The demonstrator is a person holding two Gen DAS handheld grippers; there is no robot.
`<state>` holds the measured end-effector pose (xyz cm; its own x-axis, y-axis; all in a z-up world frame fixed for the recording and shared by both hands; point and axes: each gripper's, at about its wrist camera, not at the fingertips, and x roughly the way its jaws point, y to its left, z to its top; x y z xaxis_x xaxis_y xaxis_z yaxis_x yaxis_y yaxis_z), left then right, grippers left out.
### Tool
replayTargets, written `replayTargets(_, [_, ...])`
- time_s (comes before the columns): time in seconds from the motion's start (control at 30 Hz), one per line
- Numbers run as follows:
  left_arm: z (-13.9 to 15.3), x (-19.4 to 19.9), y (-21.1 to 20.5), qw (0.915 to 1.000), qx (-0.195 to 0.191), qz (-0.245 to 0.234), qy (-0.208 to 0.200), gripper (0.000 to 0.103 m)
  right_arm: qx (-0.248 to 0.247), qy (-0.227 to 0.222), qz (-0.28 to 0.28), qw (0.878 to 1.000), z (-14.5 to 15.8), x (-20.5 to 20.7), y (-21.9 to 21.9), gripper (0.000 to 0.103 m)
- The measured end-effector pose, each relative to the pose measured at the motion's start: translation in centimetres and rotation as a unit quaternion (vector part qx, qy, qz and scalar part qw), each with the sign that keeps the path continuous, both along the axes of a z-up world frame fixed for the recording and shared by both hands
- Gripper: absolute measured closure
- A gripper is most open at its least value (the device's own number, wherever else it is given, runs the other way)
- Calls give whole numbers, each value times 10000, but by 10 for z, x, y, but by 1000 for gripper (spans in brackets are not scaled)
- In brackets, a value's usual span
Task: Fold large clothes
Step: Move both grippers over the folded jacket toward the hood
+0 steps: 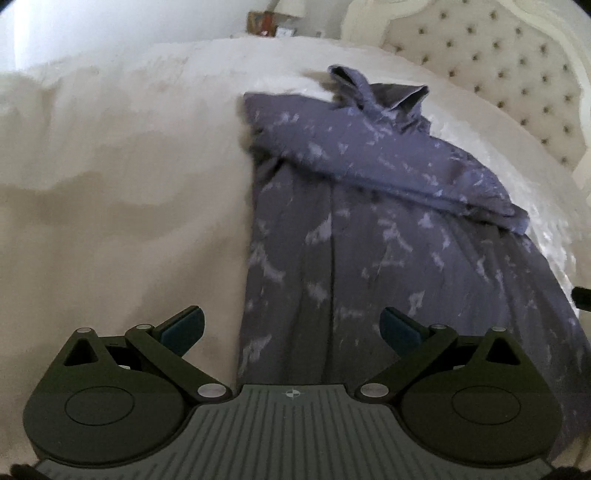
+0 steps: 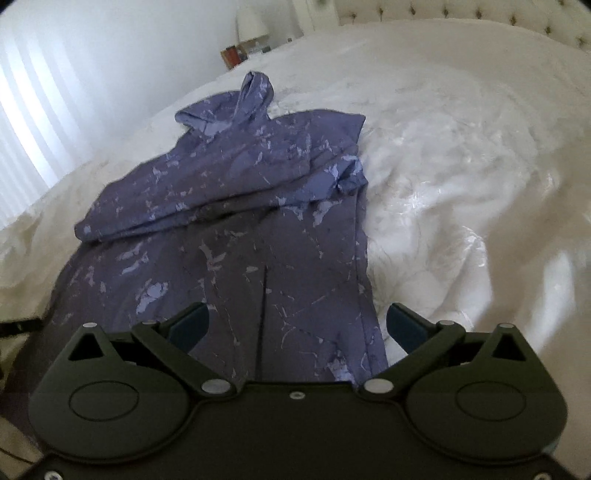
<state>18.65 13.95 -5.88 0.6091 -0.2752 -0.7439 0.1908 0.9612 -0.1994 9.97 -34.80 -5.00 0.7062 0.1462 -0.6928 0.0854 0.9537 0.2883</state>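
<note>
1. Through the left wrist camera, I saw the left gripper [image 1: 291, 328] with its jaws spread wide and nothing between them; its blue pads [image 1: 184, 326] stood clear of any cloth.
2. In that same view the purple hooded garment [image 1: 369, 229] lay flat on the white bedspread [image 1: 129, 166], running away from me toward the tufted headboard [image 1: 498, 70]. Its hood [image 1: 373, 90] pointed to the far end, and one sleeve [image 1: 388, 166] was folded across the chest at a slant. The near hem ran beneath the gripper's frame, more under its right finger than its left.
3. Past the bed I could make out a lamp [image 1: 291, 7] and a small framed picture [image 1: 263, 23], both blurred.
4. Through the right wrist camera, I found the right gripper [image 2: 297, 326] opened as wide as it goes and holding nothing.
5. There the garment [image 2: 240, 229] lay ahead and to the left, its right edge running down between the two fingers, with rumpled bedspread [image 2: 461, 184] to the right.
6. The folded sleeve [image 2: 192, 192] crossed the body, and the hood [image 2: 255, 96] stood crumpled at the far end.
7. A bright curtained window [image 2: 29, 122] showed at the left.
</note>
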Motion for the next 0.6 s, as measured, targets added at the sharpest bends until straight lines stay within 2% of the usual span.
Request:
replayTargets(0.1, [-19, 4, -1, 9998, 61, 1, 162, 0, 88, -30, -77, 9999, -3, 7, -2, 1])
replayTargets(0.3, [-27, 3, -4, 9999, 41, 74, -66, 0, 144, -67, -215, 9996, -10, 29, -15, 1])
replayTargets(0.4, [-30, 0, -5, 9998, 52, 99, -188, 0, -25, -236, -303, 9993, -10, 48, -19, 1])
replayTargets(0.53, [-28, -2, -6, 9997, 104, 94, -219, 0, -710, -486, -550, 9948, -8, 77, -28, 1])
replayTargets(0.6, [-29, -2, -6, 9996, 101, 92, -233, 0, -547, -600, -879, 9928, -6, 94, -46, 1])
